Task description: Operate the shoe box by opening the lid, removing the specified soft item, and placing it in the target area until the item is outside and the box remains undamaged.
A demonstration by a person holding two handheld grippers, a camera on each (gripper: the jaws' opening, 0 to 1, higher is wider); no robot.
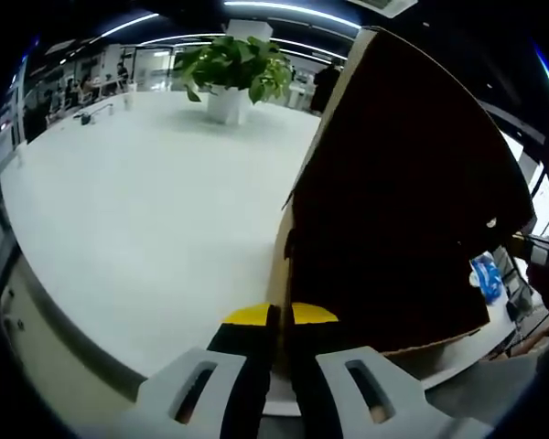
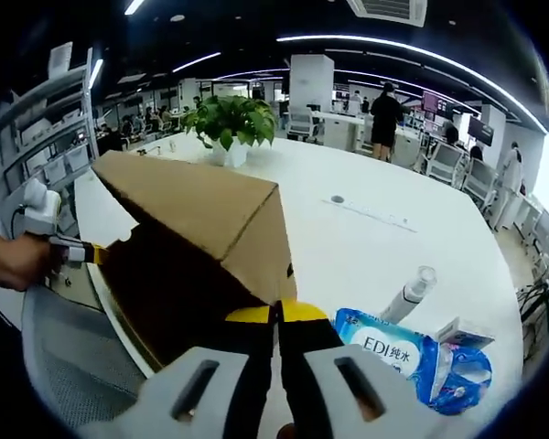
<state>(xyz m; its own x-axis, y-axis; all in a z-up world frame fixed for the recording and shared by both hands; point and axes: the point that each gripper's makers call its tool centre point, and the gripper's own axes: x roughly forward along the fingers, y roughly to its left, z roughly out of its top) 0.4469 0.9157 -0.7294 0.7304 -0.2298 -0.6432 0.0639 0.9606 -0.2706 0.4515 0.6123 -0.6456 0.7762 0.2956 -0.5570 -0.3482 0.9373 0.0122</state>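
The brown cardboard shoe box lid (image 1: pixel 403 201) stands raised, its dark inner side facing the left gripper view. My left gripper (image 1: pixel 280 315) is shut on its lower edge. In the right gripper view the lid (image 2: pixel 201 206) rises like a tent, and my right gripper (image 2: pixel 277 314) is shut on its near corner. At the far left of that view a hand holds the left gripper (image 2: pixel 69 247) at the lid's other end. The right gripper (image 1: pixel 538 247) peeks past the lid's right edge. A blue soft wipes pack (image 2: pixel 389 352) lies on the table to the right.
The white table (image 1: pixel 146 210) stretches far, with a potted plant (image 1: pixel 231 64) at its back. A clear bottle (image 2: pixel 410 293) and a small blue-white packet (image 2: pixel 462 366) lie by the wipes. A grey mesh chair (image 2: pixel 64 366) stands at the table's near edge.
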